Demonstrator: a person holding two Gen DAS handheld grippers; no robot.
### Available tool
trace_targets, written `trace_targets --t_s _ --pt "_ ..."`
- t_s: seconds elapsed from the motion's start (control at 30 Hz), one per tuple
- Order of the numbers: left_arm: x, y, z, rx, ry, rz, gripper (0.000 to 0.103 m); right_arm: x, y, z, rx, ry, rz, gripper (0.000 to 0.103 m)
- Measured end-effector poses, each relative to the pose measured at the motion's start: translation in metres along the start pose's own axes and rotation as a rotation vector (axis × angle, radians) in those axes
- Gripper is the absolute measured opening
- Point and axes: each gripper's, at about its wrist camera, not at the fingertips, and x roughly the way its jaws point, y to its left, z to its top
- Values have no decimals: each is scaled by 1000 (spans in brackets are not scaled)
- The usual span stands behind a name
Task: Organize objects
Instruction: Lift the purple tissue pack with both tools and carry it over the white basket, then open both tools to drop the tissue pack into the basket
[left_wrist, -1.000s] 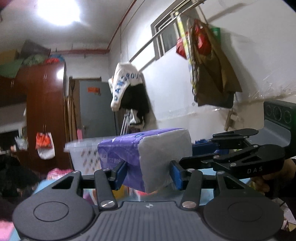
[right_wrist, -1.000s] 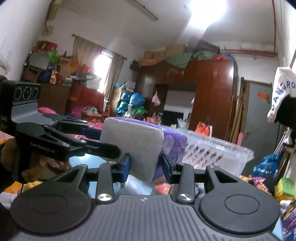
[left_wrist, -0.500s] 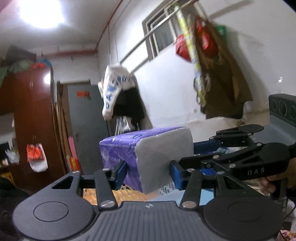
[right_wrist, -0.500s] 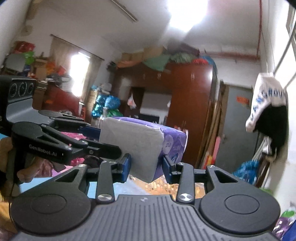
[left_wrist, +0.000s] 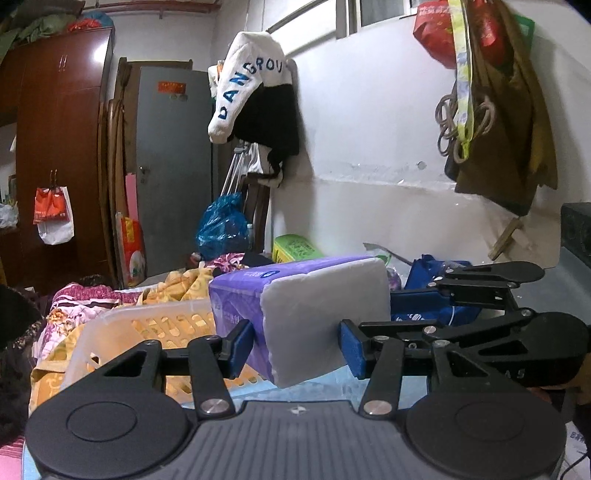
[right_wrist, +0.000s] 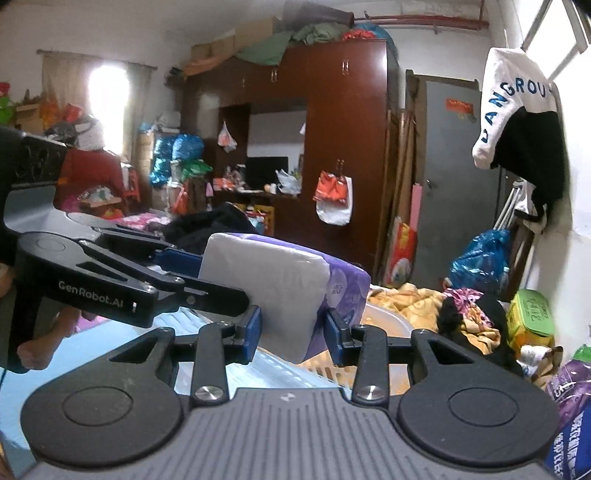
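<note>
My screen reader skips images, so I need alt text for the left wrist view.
The left tongs clamp a purple tissue pack at its white end, with the right tongs alongside at right. A pale plastic basket sits just behind, lower left, on floral bedding in a cluttered room.

I saw a bed (left_wrist: 110, 299) covered with patterned bedding. On it lay a pale plastic basket (left_wrist: 155, 328), a yellow blanket (right_wrist: 410, 299), dark clothing (right_wrist: 476, 325) and a green packet (right_wrist: 532, 317).

Cluttered home bedroom; wardrobe (right_wrist: 343, 122), door (left_wrist: 173, 166), bedding (right_wrist: 410, 299), hung clothes (left_wrist: 258, 96), bags (left_wrist: 491, 92) on wall.
</note>
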Motion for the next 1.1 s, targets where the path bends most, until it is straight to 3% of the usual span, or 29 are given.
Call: trace_targets --t_s 0.43,0.5,0.53,0.57,0.63,0.7,0.77,0.9,1.1 --pt "19 16 -10 -71 51 -7 56 9 -3 -2 13 52 -13 44" --pt "19 15 -12 -75 52 -6 58 10 1 -3 11 69 -3 64" --pt "17 14 -13 -70 42 2 61 7 5 -3 -15 55 -18 69" --pt "13 12 -13 -62 27 9 69 2 9 -3 -48 42 -43 75" --pt "-1 12 -13 -64 -1 22 82 -11 10 -1 -58 13 -86 77" --pt "-18 14 -14 -71 -32 37 83 -29 5 0 -8 -14 -77 85" --pt "-38 15 -16 -79 -54 52 86 -52 1 -4 51 -55 -102 103" --pt "-89 10 -40 -75 -106 100 88 -101 -5 -37 161 -113 -93 103" --pt "-144 -9 -108 -64 -138 159 89 -137 4 -109 325 -73 -107 103"
